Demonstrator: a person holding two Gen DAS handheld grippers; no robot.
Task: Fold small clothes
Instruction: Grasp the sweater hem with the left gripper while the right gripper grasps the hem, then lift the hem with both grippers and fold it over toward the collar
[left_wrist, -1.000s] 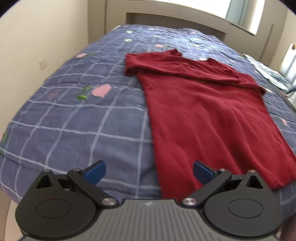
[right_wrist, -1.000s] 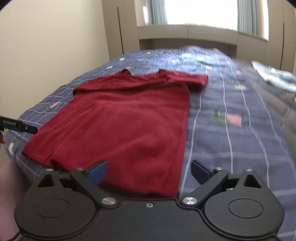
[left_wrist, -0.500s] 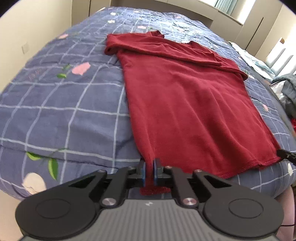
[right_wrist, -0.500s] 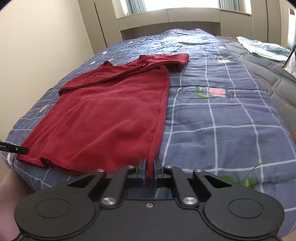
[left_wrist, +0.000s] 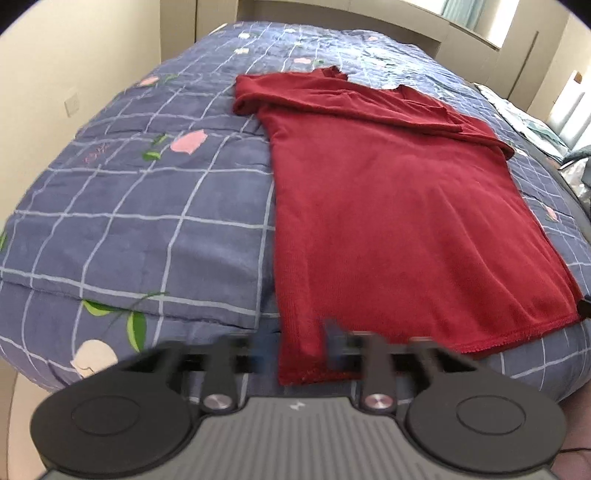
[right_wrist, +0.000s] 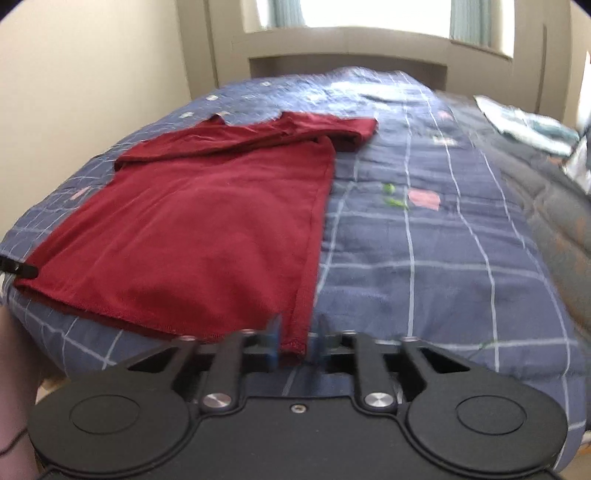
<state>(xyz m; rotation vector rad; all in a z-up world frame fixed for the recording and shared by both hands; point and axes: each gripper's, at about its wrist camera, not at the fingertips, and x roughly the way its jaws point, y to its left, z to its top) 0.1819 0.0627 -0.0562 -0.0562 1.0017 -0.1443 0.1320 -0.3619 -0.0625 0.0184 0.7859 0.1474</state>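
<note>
A dark red T-shirt (left_wrist: 399, 206) lies flat on the bed, sleeves folded across its far end; it also shows in the right wrist view (right_wrist: 207, 229). My left gripper (left_wrist: 301, 347) is at the shirt's near left hem corner, its blurred jaws parted with the corner lying loose between them. My right gripper (right_wrist: 295, 345) is at the near right hem corner, jaws parted a little around the cloth edge without pinching it.
The bed has a blue checked quilt (left_wrist: 147, 221) with flower prints. A wall runs along its left side (left_wrist: 55, 74). Folded pale clothes (right_wrist: 524, 122) lie at the far right. The near edge of the bed is just under both grippers.
Both grippers were shut on the hem corners half a second ago; now both have opened and let the corners go. The shirt lies flat.
</note>
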